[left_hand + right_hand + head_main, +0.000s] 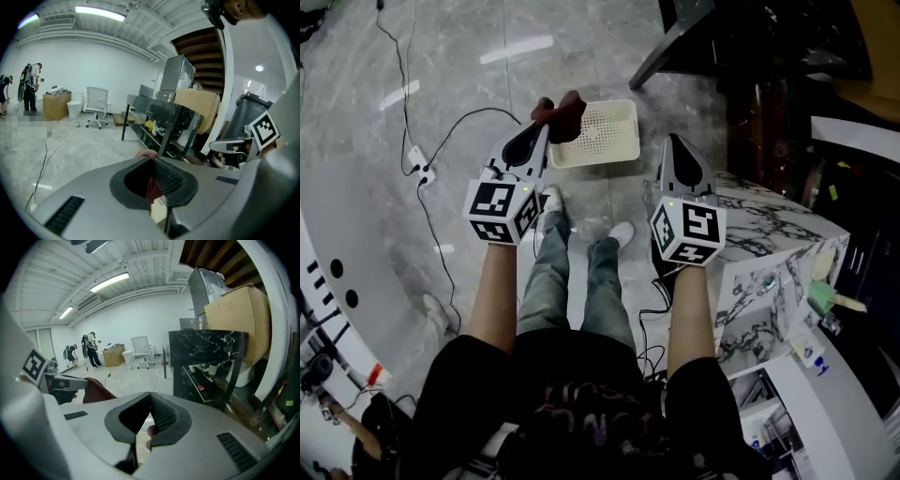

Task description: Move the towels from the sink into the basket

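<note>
The dark red towel hangs pinched between the closed jaws of the left claw, over a left corner of the white perforated basket on the floor. The right claw is closed, tips together.

Left gripper and right gripper angle downward — left jaws clamp a towel, right jaws together.

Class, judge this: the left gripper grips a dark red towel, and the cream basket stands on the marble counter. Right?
Not quite. The left gripper does grip the dark red towel, but the cream basket stands on the grey floor, not the marble counter; the head view shows it.
</note>
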The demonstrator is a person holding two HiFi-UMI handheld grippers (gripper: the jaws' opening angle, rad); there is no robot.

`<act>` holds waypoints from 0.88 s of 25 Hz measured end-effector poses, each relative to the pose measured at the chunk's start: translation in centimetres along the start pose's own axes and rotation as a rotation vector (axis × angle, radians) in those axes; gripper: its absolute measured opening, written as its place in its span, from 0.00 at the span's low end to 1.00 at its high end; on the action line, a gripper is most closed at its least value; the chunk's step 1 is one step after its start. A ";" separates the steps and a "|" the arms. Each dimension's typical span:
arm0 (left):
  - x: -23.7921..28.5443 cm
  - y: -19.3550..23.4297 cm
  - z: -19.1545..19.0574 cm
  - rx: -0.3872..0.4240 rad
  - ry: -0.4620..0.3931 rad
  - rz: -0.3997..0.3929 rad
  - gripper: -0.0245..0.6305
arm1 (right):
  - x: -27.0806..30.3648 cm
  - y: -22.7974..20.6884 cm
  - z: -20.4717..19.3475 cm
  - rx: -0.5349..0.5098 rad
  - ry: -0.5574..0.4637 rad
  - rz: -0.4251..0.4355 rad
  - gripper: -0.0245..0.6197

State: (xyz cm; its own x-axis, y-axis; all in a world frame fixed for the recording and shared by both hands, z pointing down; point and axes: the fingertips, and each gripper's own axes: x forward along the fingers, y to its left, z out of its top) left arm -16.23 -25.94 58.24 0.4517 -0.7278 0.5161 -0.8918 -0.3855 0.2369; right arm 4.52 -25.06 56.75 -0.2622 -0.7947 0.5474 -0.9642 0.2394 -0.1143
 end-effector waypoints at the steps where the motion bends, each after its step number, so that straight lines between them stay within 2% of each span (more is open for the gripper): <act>1: 0.7 0.4 -1.0 -0.005 0.013 0.001 0.08 | 0.8 0.0 -1.1 0.007 0.012 0.002 0.06; 4: 2.5 1.5 -4.1 -0.017 0.051 0.003 0.08 | 2.9 0.0 -4.2 0.023 0.047 0.004 0.06; 9: 5.4 3.2 -9.1 -0.061 0.079 0.009 0.08 | 6.3 0.0 -8.2 0.030 0.049 -0.012 0.06; 13: 8.2 4.2 -14.0 -0.052 0.114 0.001 0.08 | 9.2 -0.2 -12.0 0.035 0.053 -0.005 0.06; 22: 14.0 5.8 -25.9 -0.084 0.193 -0.008 0.08 | 13.1 -1.2 -23.8 0.051 0.142 -0.001 0.06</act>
State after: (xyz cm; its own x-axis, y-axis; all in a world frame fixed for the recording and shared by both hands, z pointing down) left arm -15.75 -23.63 88.13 0.4526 -0.5993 0.6603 -0.8909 -0.3361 0.3056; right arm 3.22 -22.49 83.82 -0.2568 -0.7072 0.6587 -0.9661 0.2073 -0.1540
